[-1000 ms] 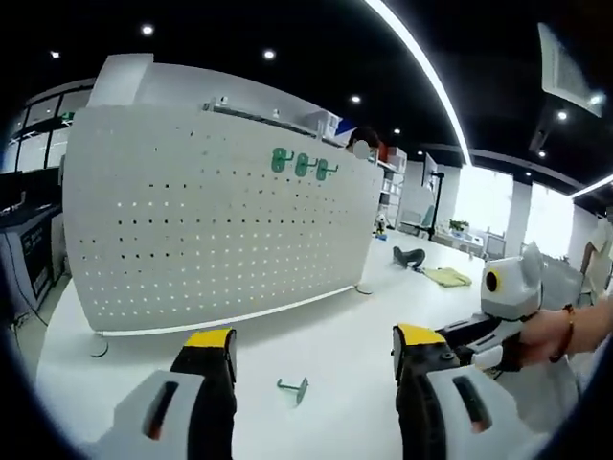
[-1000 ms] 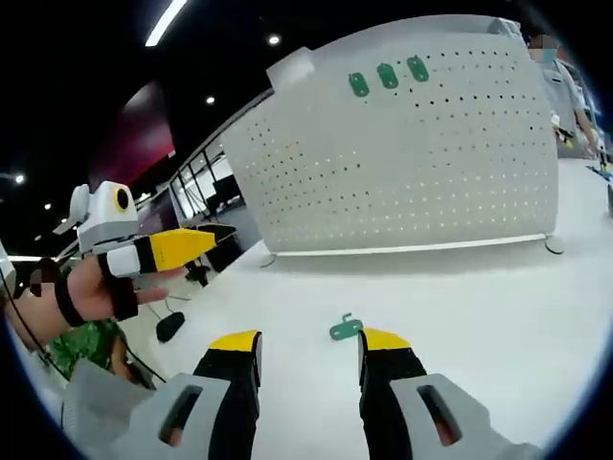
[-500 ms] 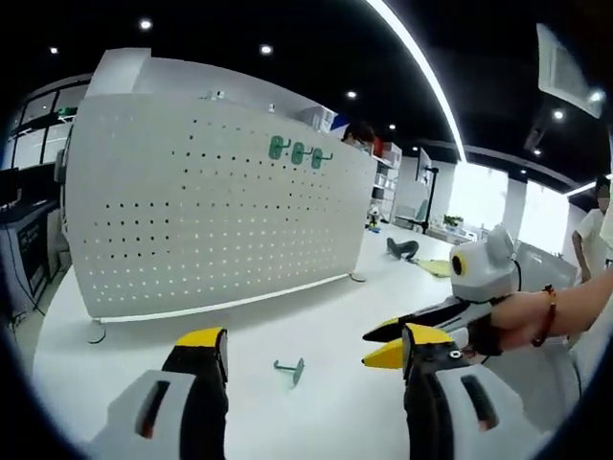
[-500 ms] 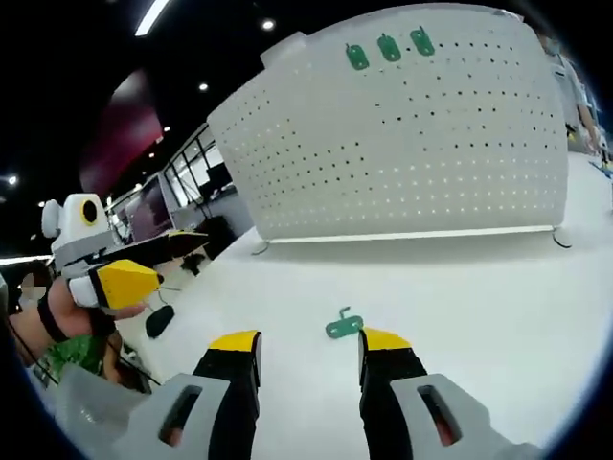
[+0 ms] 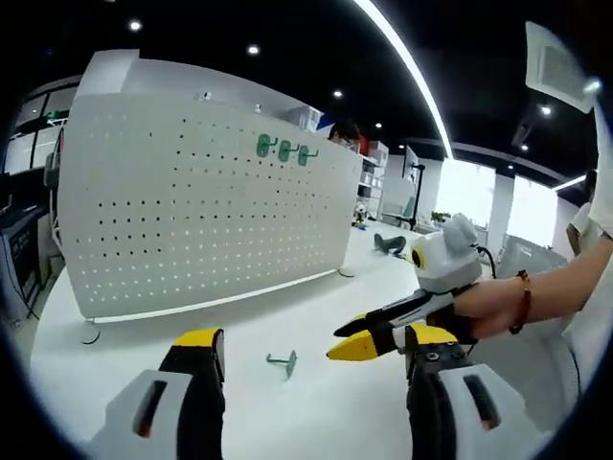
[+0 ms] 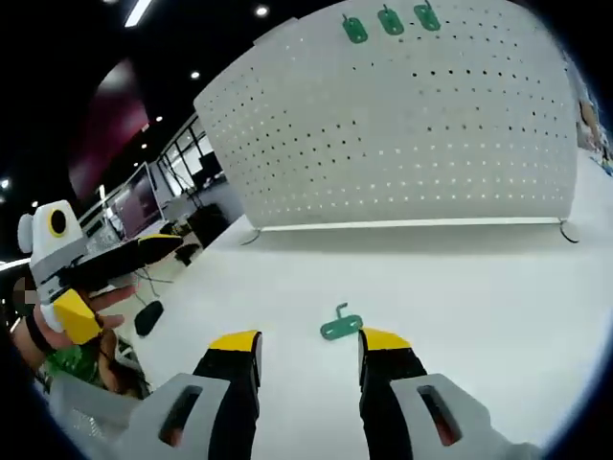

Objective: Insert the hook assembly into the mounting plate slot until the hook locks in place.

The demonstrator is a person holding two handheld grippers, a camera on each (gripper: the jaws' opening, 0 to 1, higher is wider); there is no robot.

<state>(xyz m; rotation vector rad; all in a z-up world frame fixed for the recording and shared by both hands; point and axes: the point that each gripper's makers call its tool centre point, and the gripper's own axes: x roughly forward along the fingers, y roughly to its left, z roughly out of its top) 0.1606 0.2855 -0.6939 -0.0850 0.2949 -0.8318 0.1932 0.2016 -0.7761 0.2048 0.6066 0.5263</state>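
A white pegboard mounting plate point(image 5: 192, 220) stands upright on the white table point(image 5: 316, 412), with three green hooks point(image 5: 283, 149) hung near its top edge. A loose green hook assembly point(image 5: 284, 361) lies on the table in front of it, just beyond my left gripper point(image 5: 311, 343), which is open and empty. My right gripper point(image 5: 345, 340) reaches in from the right, open, its yellow tips close to the right of the hook. In the right gripper view the hook point(image 6: 340, 326) lies just ahead of my open right gripper point(image 6: 309, 343), nearer its right jaw. The pegboard point(image 6: 412, 134) rises behind.
My left gripper point(image 6: 120, 278) and a hand show at the left of the right gripper view. A dark object point(image 5: 388, 243) and a yellow item lie on the far table, right of the board. The board's foot point(image 6: 570, 230) rests on the table point(image 6: 479, 307).
My right gripper has moved leftward in the left gripper view, closer to the loose hook. In the right gripper view the hook sits slightly nearer, and the left gripper has slid lower left.
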